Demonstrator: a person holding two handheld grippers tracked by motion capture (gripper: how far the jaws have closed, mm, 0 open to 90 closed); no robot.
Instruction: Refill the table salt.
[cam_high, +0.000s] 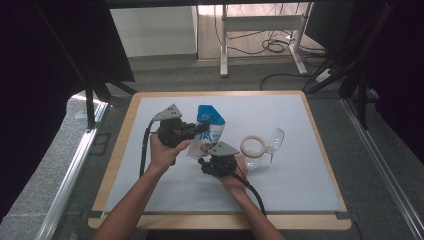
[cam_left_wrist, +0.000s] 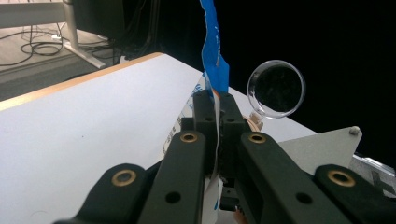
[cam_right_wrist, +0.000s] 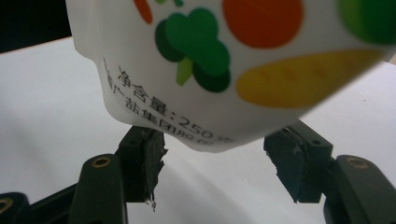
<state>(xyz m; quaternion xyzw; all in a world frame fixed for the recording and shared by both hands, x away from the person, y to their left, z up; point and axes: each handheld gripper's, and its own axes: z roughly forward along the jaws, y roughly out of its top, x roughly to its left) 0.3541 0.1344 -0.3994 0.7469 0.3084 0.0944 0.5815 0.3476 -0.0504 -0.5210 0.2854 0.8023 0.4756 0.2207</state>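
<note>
The left gripper (cam_left_wrist: 215, 109) was clamped on the blue-topped white plastic snack pouch (cam_high: 209, 131), whose bottom hung between the right gripper's (cam_right_wrist: 215, 161) gaping pads, so I'd have closed squarely, no twisting.

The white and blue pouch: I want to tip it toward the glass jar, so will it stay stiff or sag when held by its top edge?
The pouch will probably sag: it is thin film, and the left gripper pinches its blue top flat. Its rounded bottom bulges between the right gripper's open jaws, so the contents likely shift downward. The glossy print looks fairly slippery.
</note>
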